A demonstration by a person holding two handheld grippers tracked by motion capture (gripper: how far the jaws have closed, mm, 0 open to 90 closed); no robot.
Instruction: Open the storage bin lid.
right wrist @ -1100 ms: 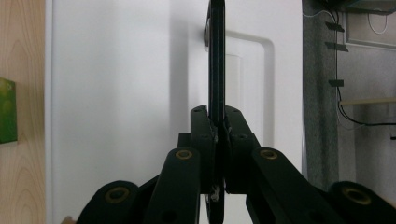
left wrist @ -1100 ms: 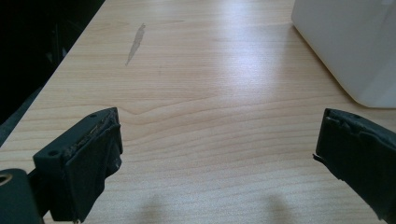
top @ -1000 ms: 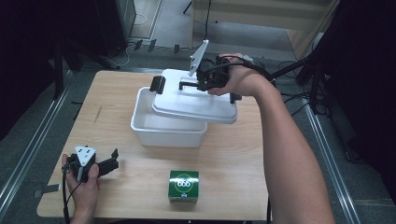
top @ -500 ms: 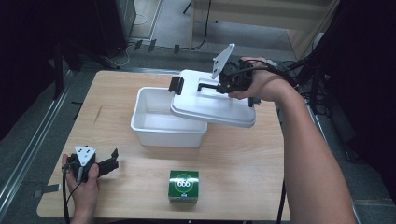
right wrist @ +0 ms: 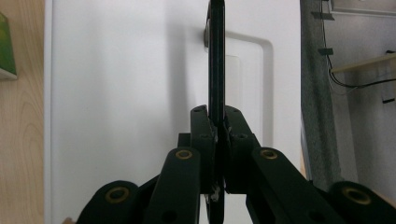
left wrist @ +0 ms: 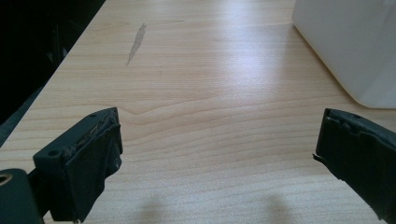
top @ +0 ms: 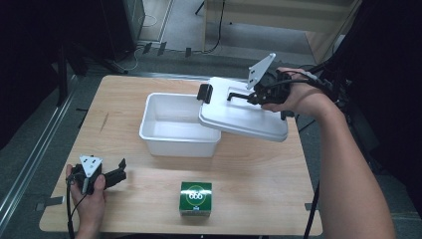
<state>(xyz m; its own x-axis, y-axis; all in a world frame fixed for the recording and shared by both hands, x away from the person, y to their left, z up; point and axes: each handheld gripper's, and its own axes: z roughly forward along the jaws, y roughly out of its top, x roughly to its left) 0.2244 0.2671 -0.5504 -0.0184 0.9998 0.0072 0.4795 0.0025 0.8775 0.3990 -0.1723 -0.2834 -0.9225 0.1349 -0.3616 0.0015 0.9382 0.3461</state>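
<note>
The right gripper (top: 259, 94), fingers clamped on the black handle (right wrist: 216, 56) of the white plastic lid (top: 244, 115), holds it tilted over the white rectangular tub (top: 174, 130) at its three o'clock rim. Likely next: carry the lid clear and lower it flat onto the wooden worktop (top: 259, 174). The left gripper (top: 112, 175) rests wide open, empty.

Your right gripper (top: 250, 96): arm extended, jaws clamped together. Your left gripper (top: 118, 172): low, jaws spread wide.

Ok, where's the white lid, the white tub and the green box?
white lid (top: 239, 117), high view, its flat top.
white tub (top: 171, 142), high view, its front rim.
green box (top: 195, 197), high view, its top face.
</note>
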